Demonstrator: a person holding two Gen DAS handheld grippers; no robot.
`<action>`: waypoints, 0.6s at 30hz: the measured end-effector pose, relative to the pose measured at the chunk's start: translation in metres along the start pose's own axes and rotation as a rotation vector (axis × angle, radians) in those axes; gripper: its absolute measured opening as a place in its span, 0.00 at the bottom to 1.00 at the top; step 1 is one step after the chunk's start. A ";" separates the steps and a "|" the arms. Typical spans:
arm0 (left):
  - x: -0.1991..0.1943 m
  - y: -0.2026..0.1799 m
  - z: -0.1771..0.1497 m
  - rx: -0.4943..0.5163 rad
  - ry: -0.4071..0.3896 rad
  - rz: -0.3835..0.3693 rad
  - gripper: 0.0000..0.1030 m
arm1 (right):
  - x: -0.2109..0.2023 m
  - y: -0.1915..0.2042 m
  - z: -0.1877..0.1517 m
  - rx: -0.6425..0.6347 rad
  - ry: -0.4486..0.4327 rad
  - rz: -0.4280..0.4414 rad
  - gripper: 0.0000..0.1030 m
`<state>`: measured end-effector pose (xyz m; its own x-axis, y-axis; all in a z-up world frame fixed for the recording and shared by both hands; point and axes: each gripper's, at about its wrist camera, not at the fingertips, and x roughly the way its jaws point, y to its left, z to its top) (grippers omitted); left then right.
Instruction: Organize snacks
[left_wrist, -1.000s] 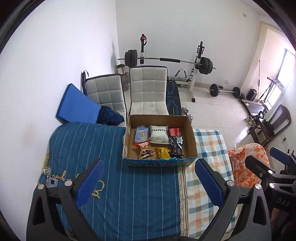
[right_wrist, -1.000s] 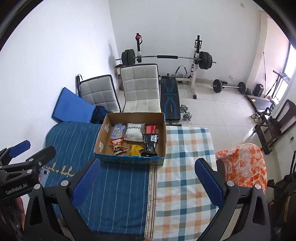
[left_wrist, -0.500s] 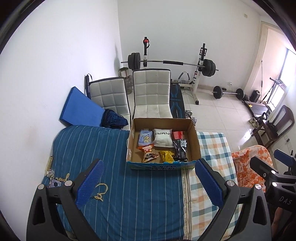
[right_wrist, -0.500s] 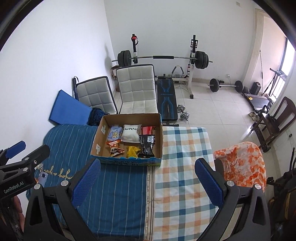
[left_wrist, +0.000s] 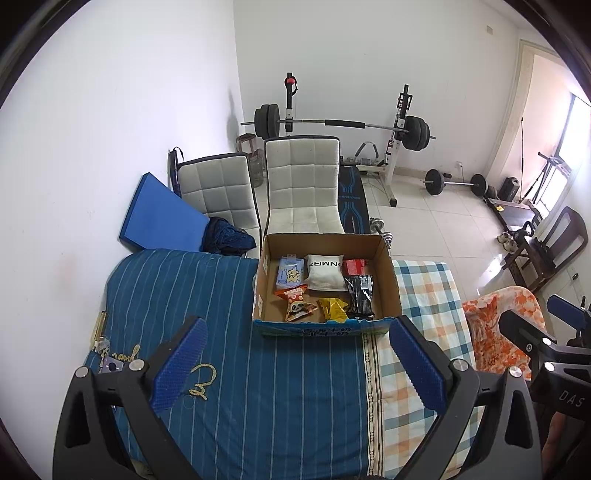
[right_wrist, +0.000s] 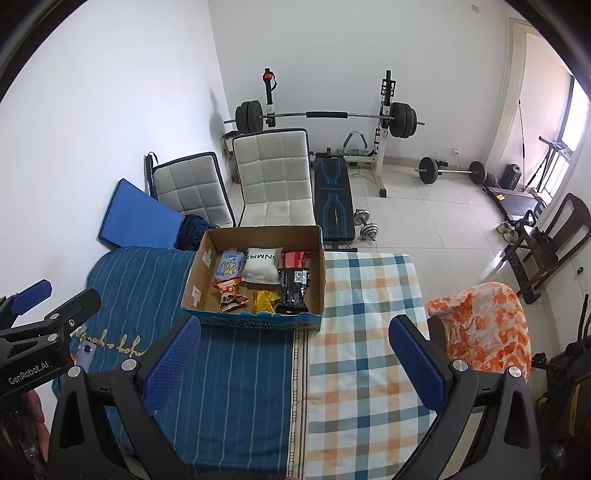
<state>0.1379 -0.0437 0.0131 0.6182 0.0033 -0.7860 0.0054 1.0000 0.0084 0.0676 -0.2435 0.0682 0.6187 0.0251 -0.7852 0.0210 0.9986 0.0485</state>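
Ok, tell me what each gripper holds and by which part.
Nothing. The left gripper and right gripper are both open and empty; the snacks lie in the box.

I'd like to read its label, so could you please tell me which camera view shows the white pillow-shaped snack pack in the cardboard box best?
The left wrist view: the white pillow-shaped snack pack sits nearer centre, lettering facing the camera. The right wrist view shows it more obliquely and smaller.

Cloth-covered table (left_wrist: 258, 387), cardboard box (left_wrist: 389, 280) atop

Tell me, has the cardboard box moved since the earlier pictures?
No. The cardboard box still sits across the same seam between the two cloths.
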 end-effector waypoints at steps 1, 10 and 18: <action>0.000 0.000 0.000 0.001 0.002 -0.001 0.98 | 0.000 0.000 0.000 0.002 0.000 0.000 1.00; 0.001 0.002 -0.006 0.000 0.009 -0.001 0.98 | -0.001 0.001 0.000 0.004 -0.003 -0.005 1.00; 0.001 0.003 -0.006 0.001 0.008 -0.001 0.98 | 0.000 0.003 -0.002 0.007 0.000 -0.008 1.00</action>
<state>0.1339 -0.0407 0.0090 0.6117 0.0020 -0.7911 0.0073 0.9999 0.0082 0.0661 -0.2407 0.0676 0.6187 0.0166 -0.7854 0.0315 0.9984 0.0459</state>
